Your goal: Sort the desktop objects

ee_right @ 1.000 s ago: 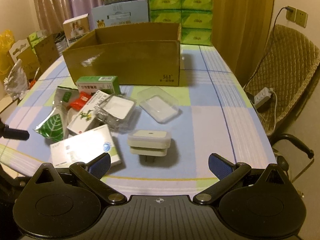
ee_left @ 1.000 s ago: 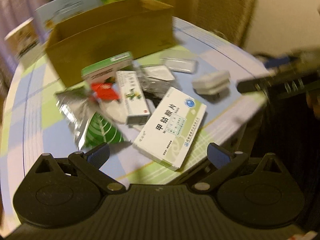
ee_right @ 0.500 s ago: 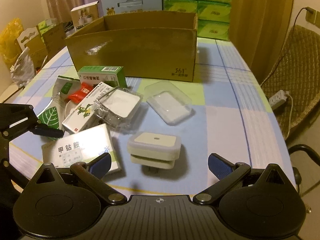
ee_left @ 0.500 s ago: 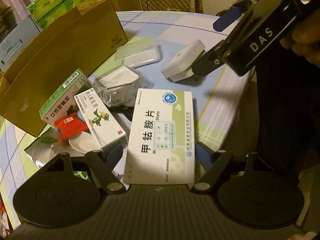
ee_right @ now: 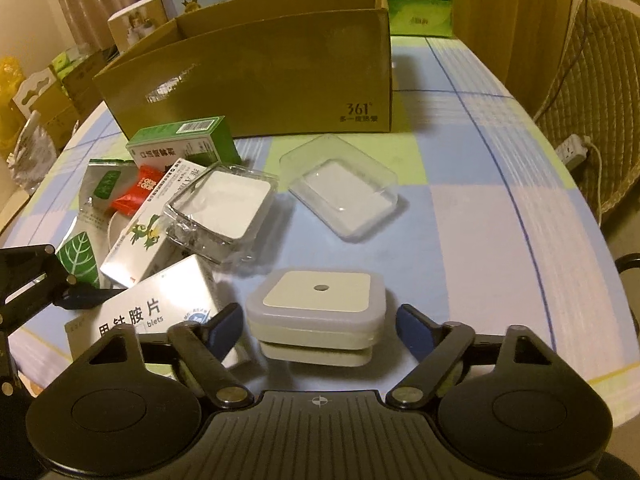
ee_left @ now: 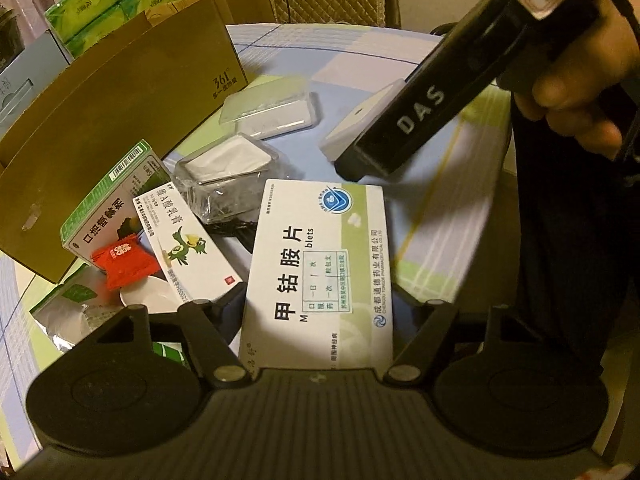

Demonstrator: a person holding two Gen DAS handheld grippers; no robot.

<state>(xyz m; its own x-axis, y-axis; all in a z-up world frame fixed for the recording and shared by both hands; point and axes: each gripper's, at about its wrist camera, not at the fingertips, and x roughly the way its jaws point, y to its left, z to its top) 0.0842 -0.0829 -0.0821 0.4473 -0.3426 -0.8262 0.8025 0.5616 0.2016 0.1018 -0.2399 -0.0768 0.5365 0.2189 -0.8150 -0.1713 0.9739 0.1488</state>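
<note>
Item one: large white tablet box (ee_left: 316,276), lying flat near the front edge of the bench (ee_right: 500,216). The left gripper (ee_left: 318,300) has closed in over the last second, from standing off above the pile to straddling this box. Its fingers (ee_left: 224,312) are spread wide, one at each long side, not yet pressing as far as I can tell.

Item two: squat white plug-in night light (ee_right: 316,316), just right of the tablet box, near it but apart. The right gripper (ee_right: 318,326) has likewise come forward and down; its blue-tipped fingers (ee_right: 416,330) are wide and flank the light on both sides, with a gap visible at each.

Item three: open cardboard box (ee_right: 256,76) at the back of the bench, the probable destination. Nothing can be seen inside it from here.

Remaining stock, unmoved: green carton (ee_right: 182,146), carton with a cartoon dragon (ee_right: 140,236), red sweet wrapper (ee_right: 138,194), foil sachet with a leaf print (ee_right: 80,254), clear lidded tray (ee_right: 222,210), and a second clear tray (ee_right: 342,190) lying apart to the right.

Assessment: sorting has barely begun. Both hands have moved from approach to pre-grasp in step, which suggests two pickups together. The next move calls for closing on each item, then lifting clear of the neighbouring pile.
</note>
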